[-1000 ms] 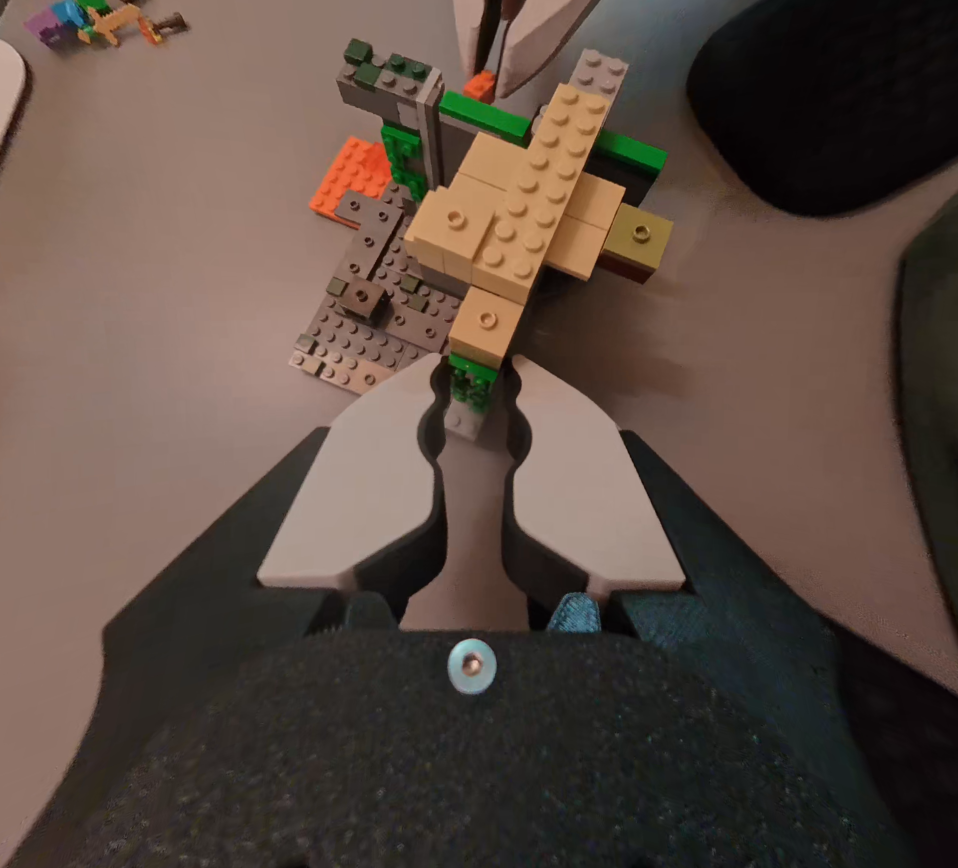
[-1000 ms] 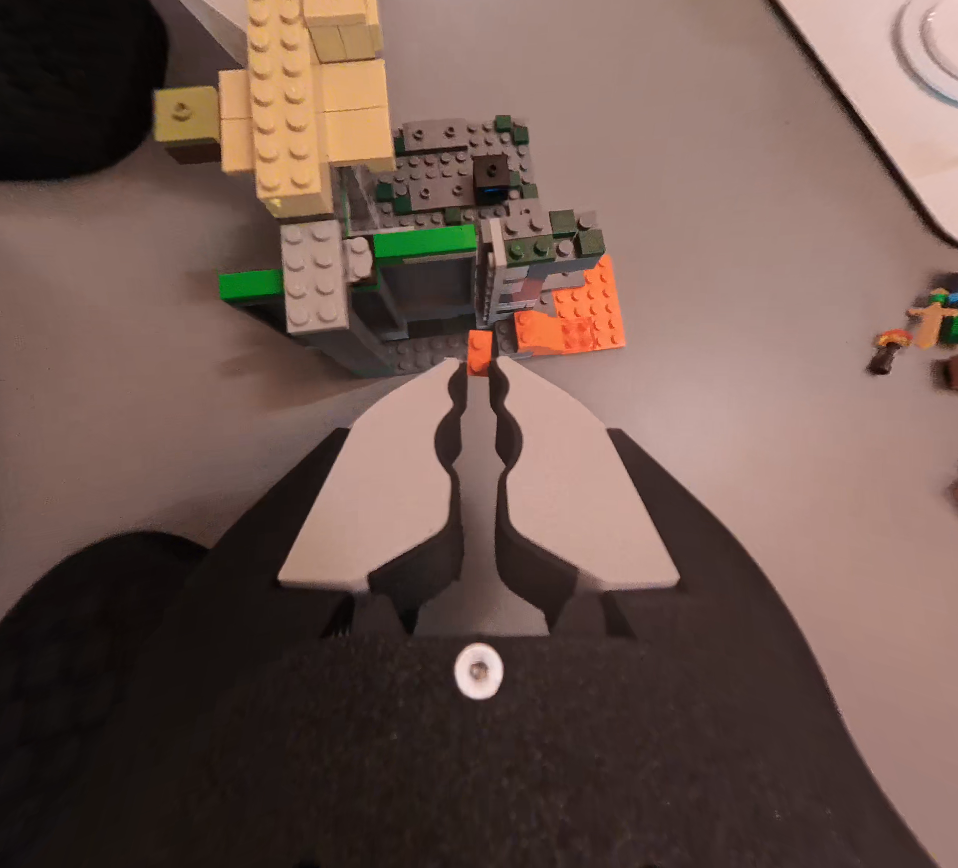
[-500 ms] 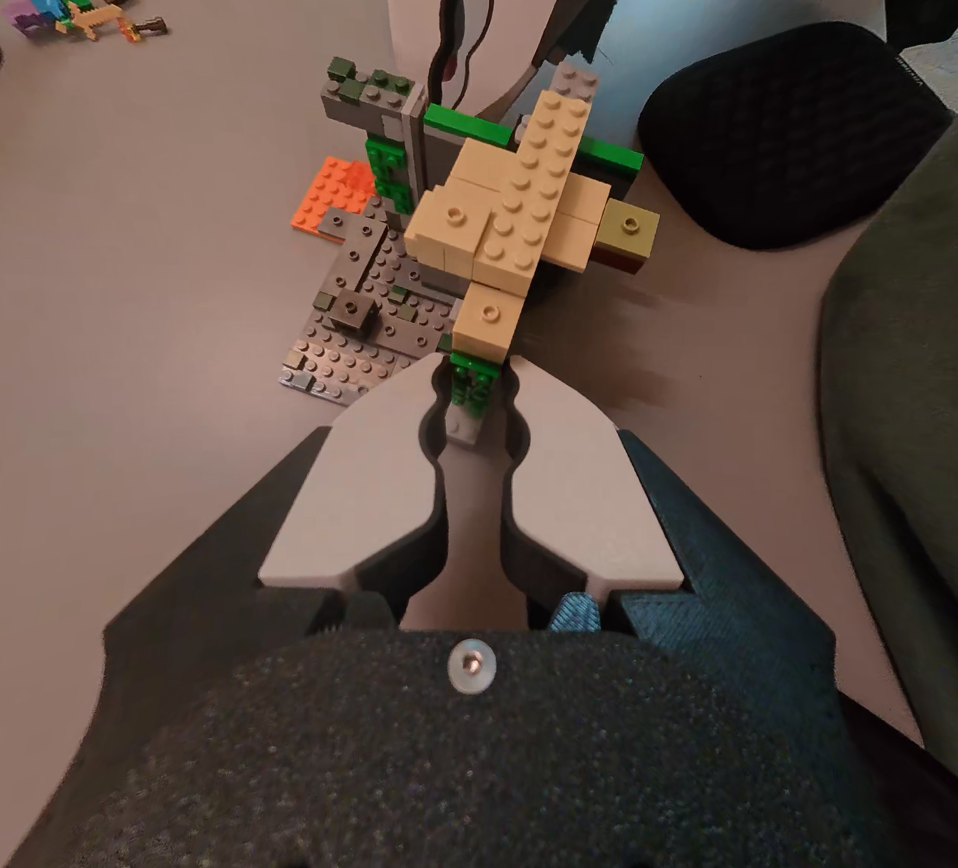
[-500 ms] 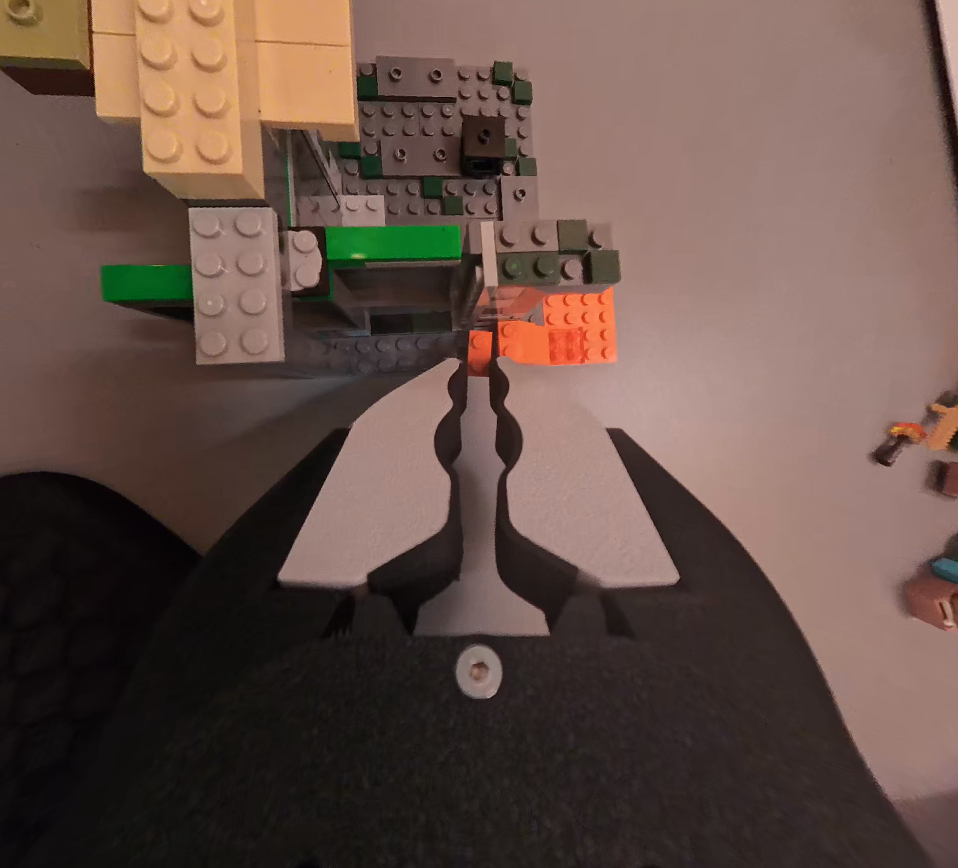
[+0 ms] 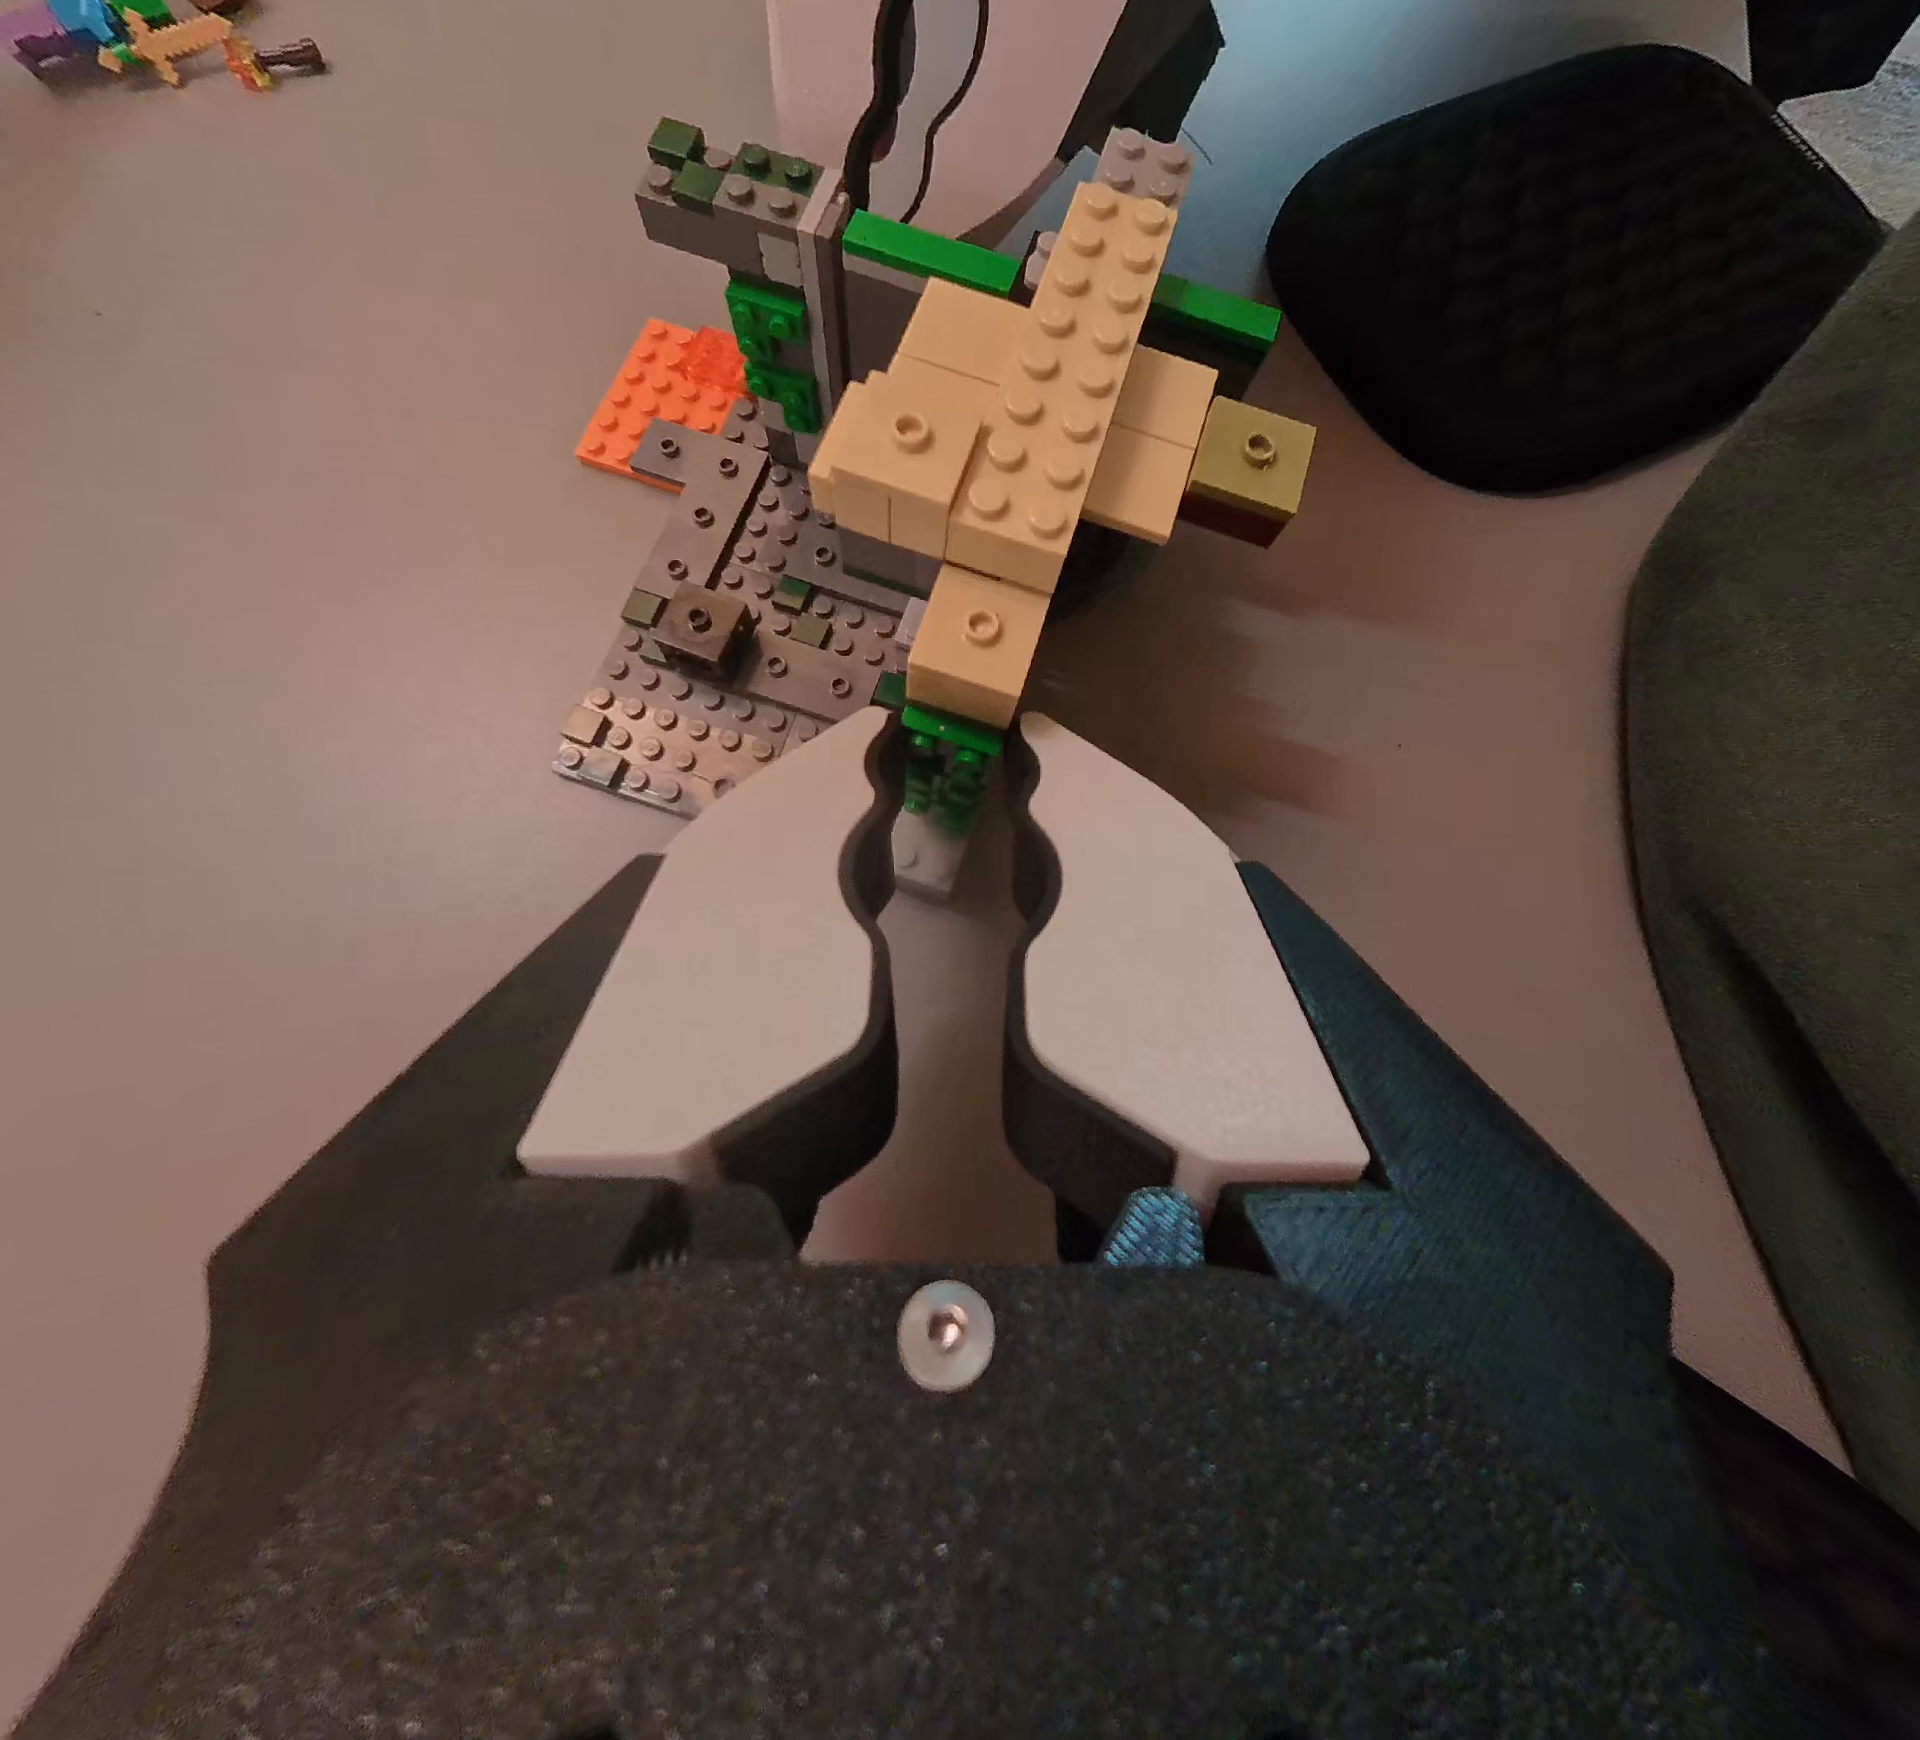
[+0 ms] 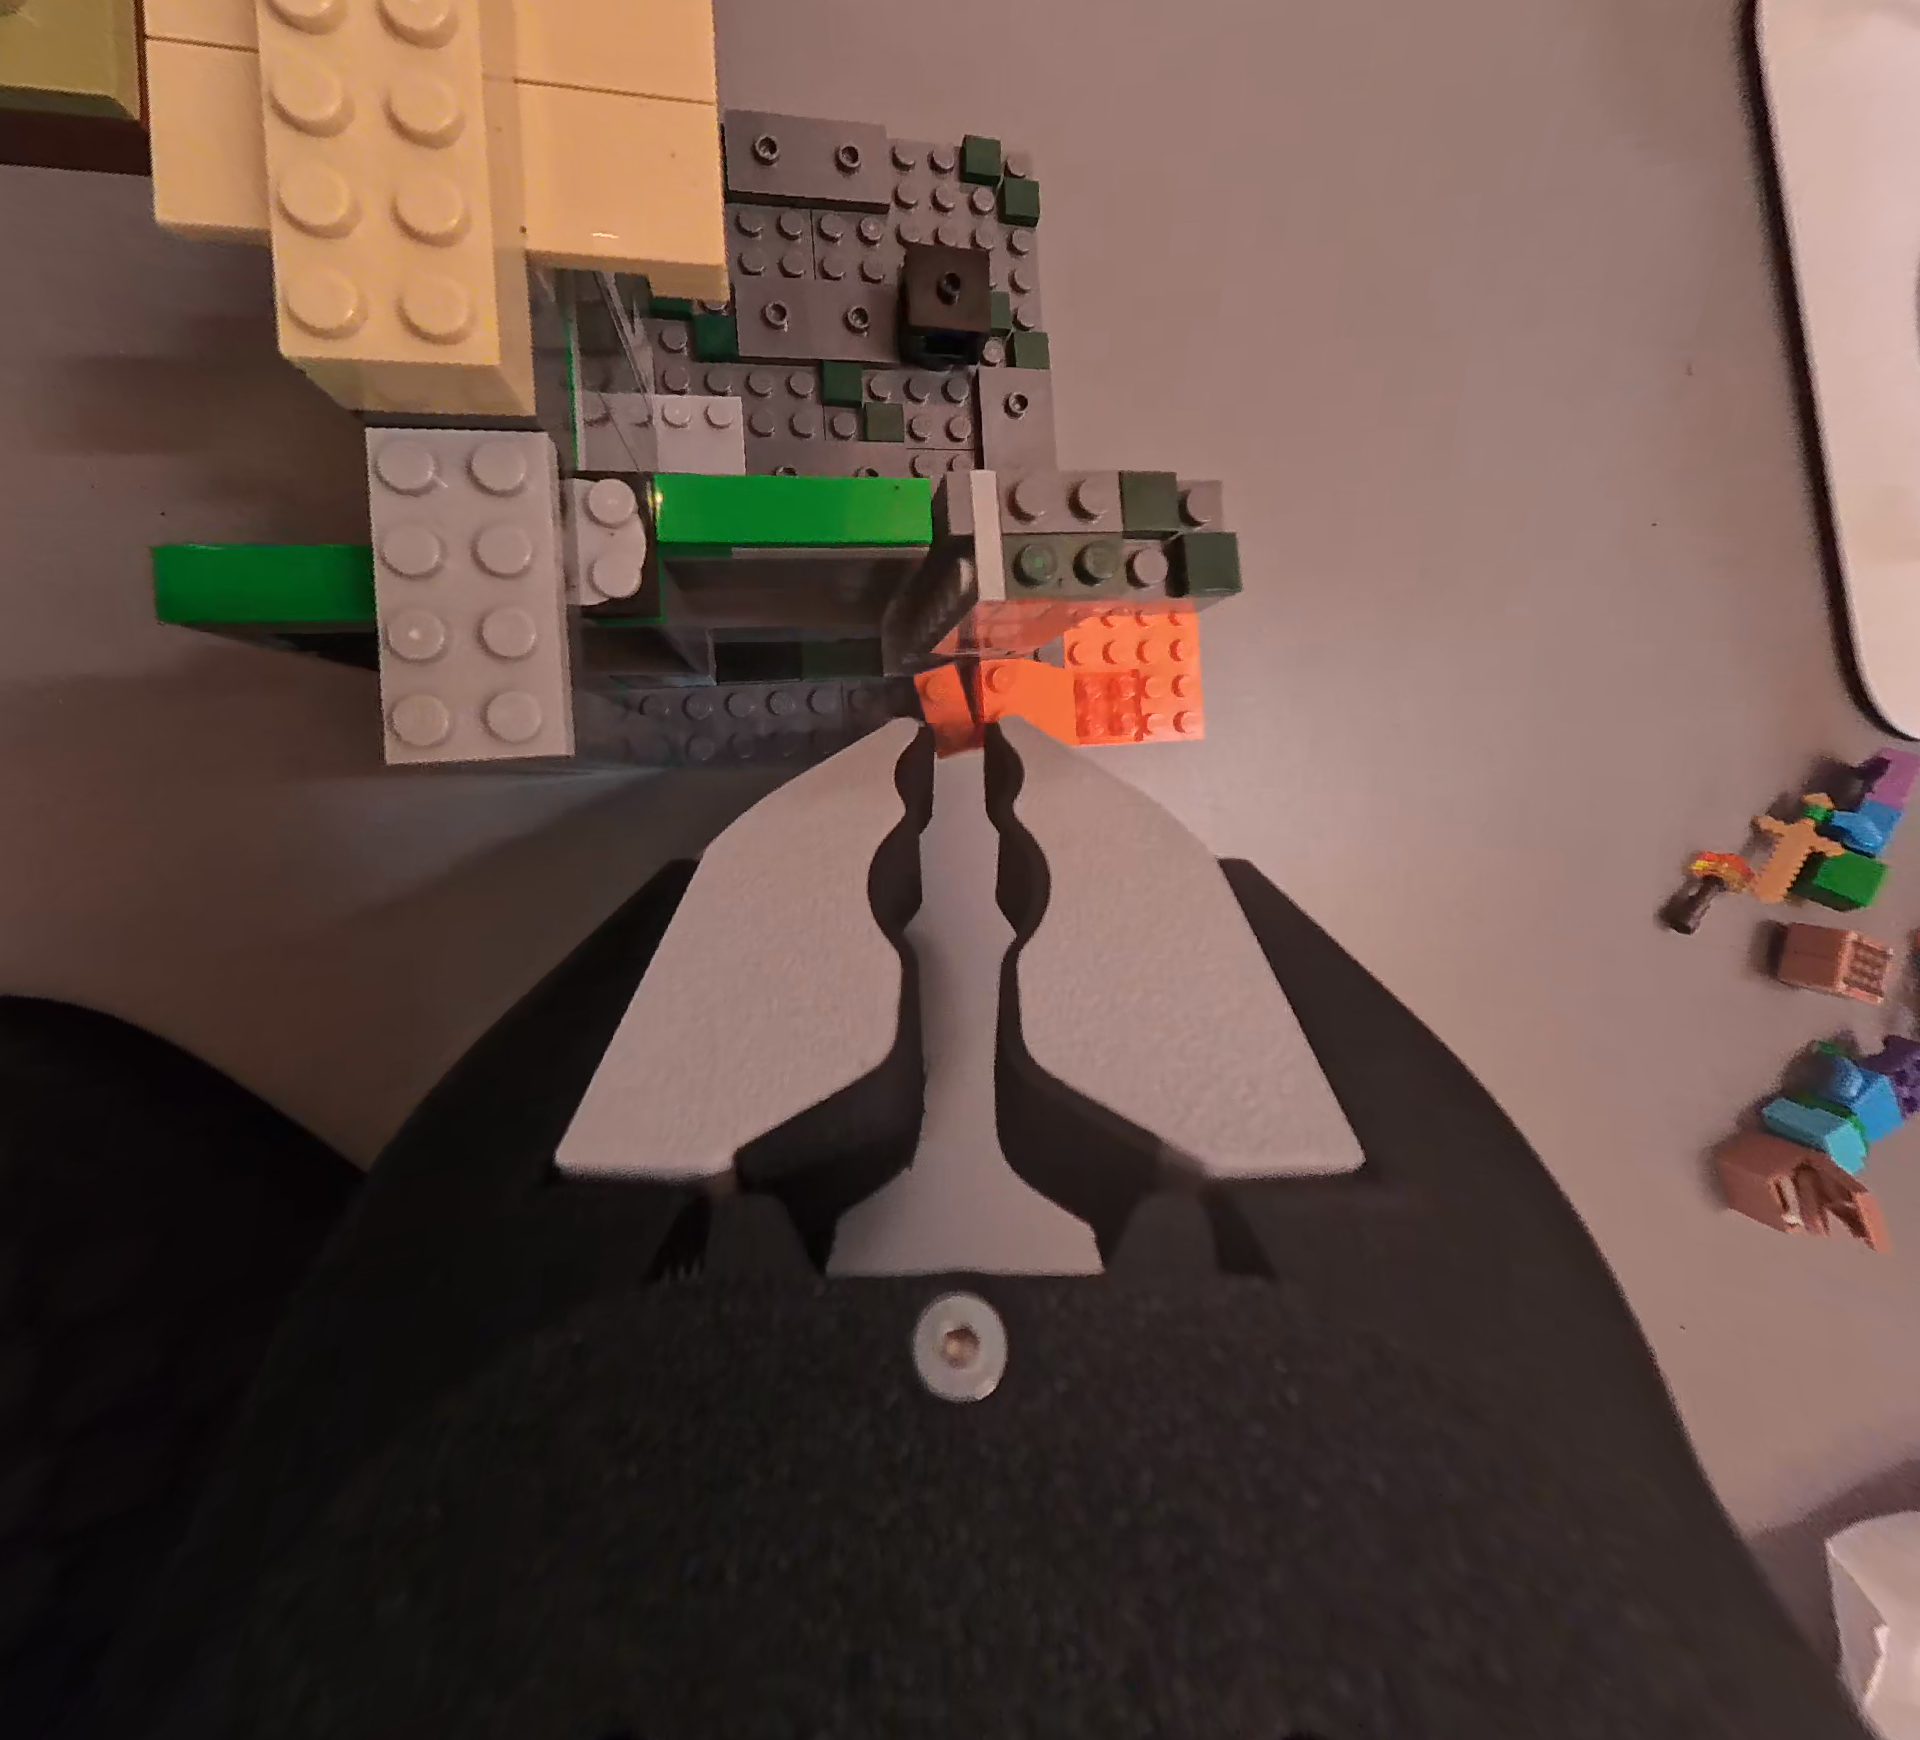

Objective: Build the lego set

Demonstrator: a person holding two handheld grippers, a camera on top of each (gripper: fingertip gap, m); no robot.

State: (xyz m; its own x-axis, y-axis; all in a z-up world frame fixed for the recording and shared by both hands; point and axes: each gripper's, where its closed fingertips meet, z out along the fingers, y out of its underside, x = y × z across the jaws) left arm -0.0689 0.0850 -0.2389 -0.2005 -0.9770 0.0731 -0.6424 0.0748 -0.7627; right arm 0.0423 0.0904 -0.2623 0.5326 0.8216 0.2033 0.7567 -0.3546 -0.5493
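1. Since the earlier frames, the right claw (image 6: 954, 734) has moved closer to the partly built grey, green and tan plastic brick model (image 6: 831, 402), which now fills more of the right wrist view.
2. The right claw is nearly closed, pinching a small orange brick (image 6: 951, 719) at its tips, against the model's near edge beside the orange studded plate (image 6: 1138, 688).
3. The left claw (image 5: 948, 745) is closed to a narrow gap, clamping a green-and-grey brick column (image 5: 940, 791) under the tan block (image 5: 971, 641).
4. In the left wrist view, the model (image 5: 790, 568) stands on the grey counter (image 5: 312, 547) at 12 o'clock from the claw.
5. Loose coloured pieces (image 5: 156, 17) lie at 10 o'clock, well apart.
6. A black textured pad (image 5: 1579, 267) lies at 2 o'clock.
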